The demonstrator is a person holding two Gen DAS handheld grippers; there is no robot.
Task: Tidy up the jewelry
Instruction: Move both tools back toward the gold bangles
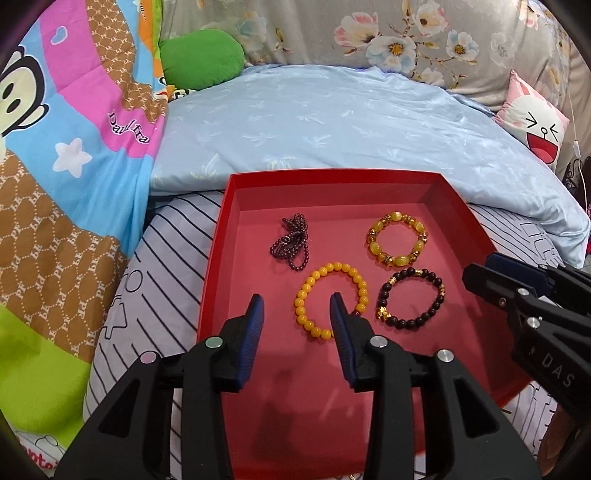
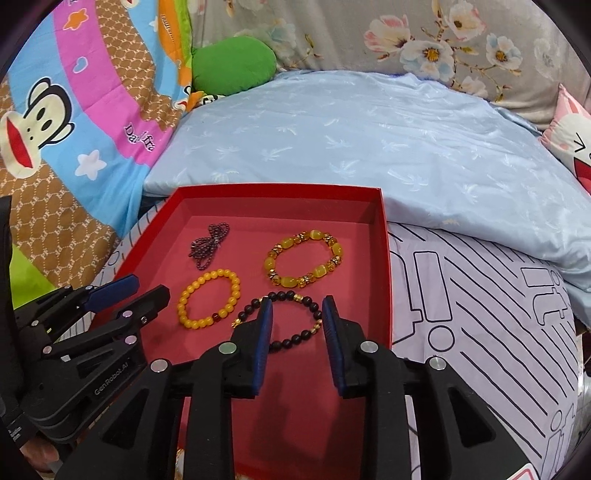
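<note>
A shallow red tray (image 1: 332,176) (image 2: 277,192) lies on the bed and holds all the jewelry. At its far left is a tangled dark red bead string (image 1: 291,240) (image 2: 208,245). A yellow and gold bracelet (image 1: 397,260) (image 2: 288,282) lies at the far right. Nearer are a plain yellow bead bracelet (image 1: 334,266) (image 2: 207,278) and a dark bead bracelet (image 1: 410,273) (image 2: 282,294) with gold charms. My left gripper (image 1: 297,306) (image 2: 147,291) is open over the yellow bead bracelet's left side. My right gripper (image 2: 297,306) (image 1: 487,271) is open, its fingers straddling the dark bracelet. Neither holds anything.
The tray rests on a striped sheet (image 2: 480,295). Behind it lies a folded pale blue quilt (image 1: 332,122). A cartoon blanket (image 1: 74,147) rises at the left, with a green cushion (image 1: 201,57) beyond. A pink pillow (image 1: 535,125) sits at the right, against floral fabric (image 1: 388,33).
</note>
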